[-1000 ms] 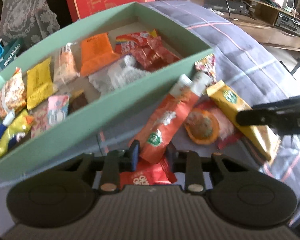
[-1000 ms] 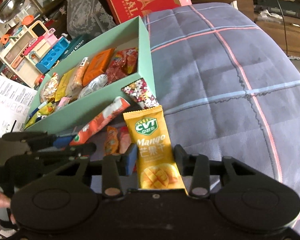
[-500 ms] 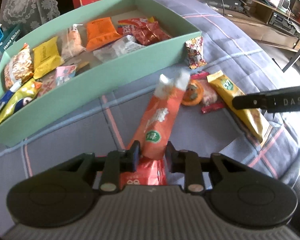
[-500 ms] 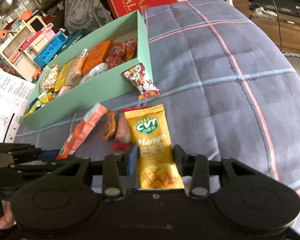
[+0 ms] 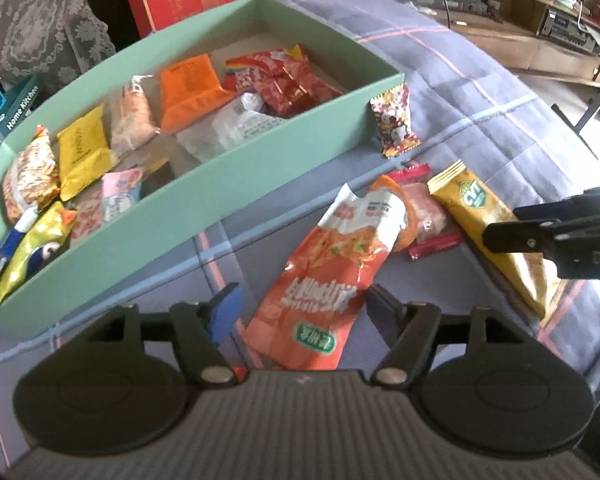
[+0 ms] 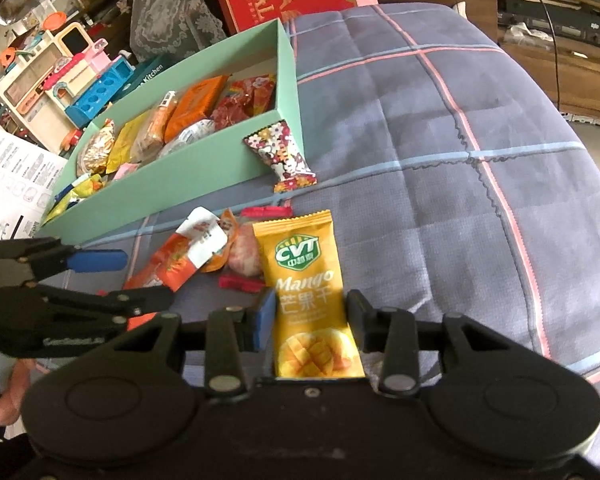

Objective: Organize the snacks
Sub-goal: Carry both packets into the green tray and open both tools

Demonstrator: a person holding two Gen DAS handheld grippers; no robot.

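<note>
the left gripper (image 5: 300, 304) is opening around the loose orange packet (image 5: 324, 276), whose long axis points toward the green box (image 5: 260, 172). the right gripper (image 6: 310, 320) seems clamped on the mango packet (image 6: 306, 276), lying lengthwise away.

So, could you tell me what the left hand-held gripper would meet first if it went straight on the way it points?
Probably the orange snack packet: it lies on the checked cloth between the opening fingers of the left hand-held gripper, though depth is hard to judge.

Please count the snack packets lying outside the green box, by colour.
Long orange-red packet: 1
Round orange packet: 1
Yellow mango packet: 1
Pink snack, red-ended wrapper: 1
Flower-printed packet: 1
Red packet, mostly hidden: 1
Total: 6
</note>
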